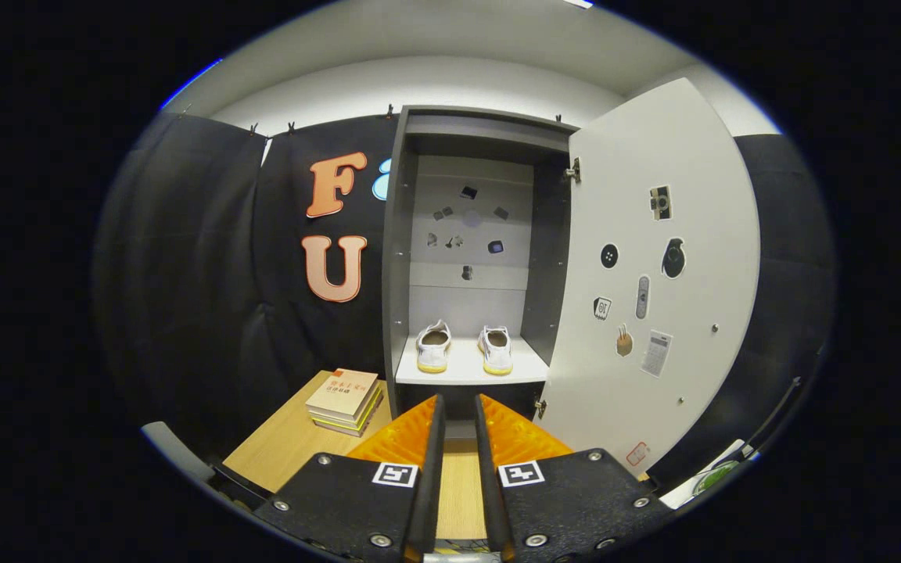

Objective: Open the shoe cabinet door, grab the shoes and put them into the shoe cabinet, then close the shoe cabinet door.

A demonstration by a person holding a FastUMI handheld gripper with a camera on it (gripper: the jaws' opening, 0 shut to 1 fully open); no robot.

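Shoes (464,348) stand paired on the cabinet (400,258) shelf, toes inward, beyond the fingertips; door (658,274) hangs wide open, likely awaiting closing; gripper (459,407) holds nothing, its fingers nearly together with a narrow gap; books (345,400) lie nearby on the table (282,442).

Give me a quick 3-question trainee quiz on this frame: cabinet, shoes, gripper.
1. True or false: the cabinet door is shut.
2. Where are the two white shoes?
A. on the wooden table
B. on the cabinet shelf
C. between the fingers
3. Fill in: the stack of books lies on the wooden table, to the ____ of the cabinet.

Key
1. False: it stands swung open to the right.
2. B: side by side on the white shelf, beyond the gripper, whose fingers hold nothing, a narrow gap between them.
3. left
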